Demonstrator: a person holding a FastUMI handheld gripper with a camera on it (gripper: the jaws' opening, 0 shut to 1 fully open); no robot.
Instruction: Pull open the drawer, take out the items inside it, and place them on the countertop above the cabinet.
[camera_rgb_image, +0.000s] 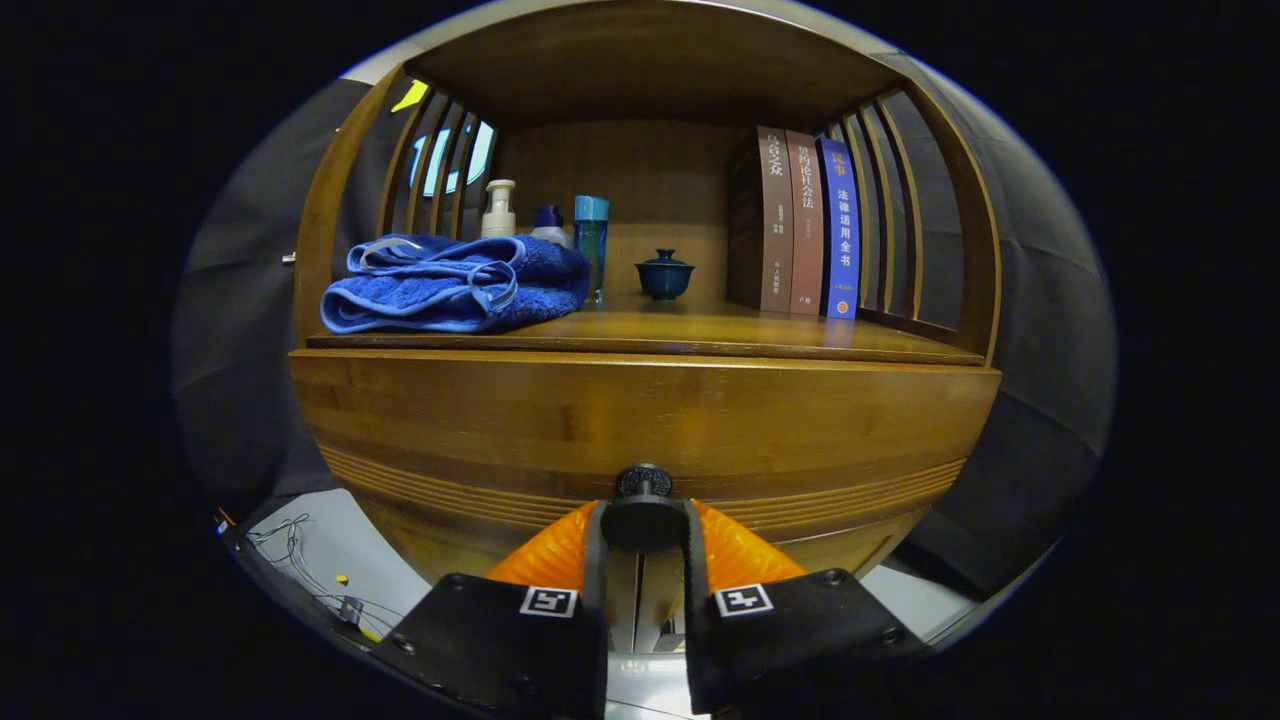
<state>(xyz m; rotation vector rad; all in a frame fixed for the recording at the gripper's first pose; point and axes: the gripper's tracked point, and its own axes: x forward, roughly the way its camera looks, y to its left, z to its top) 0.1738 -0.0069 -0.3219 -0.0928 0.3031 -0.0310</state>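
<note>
Two fingers of your hand-held gripper (643, 530) pinch the round dark knob (643, 482) of the drawer (640, 425), one pressing on each side. The knob is knurled at its rim and sticks straight out toward you. The drawer front is a wide band of warm brown wood running level from side to side, with fine grooves cut along its lower edge. You cannot see whether it is pulled out at all. Just above it lies the wooden counter (700, 335), set inside a slatted wooden cabinet. On the counter, a folded blue terry towel (455, 285) lies lengthwise, with a pump bottle (498, 208) and a teal bottle (591, 245) behind it. A small dark lidded cup (664, 274) stands mid-counter. Three upright books (805, 225) stand beside it, spines facing you with Chinese titles.
</note>
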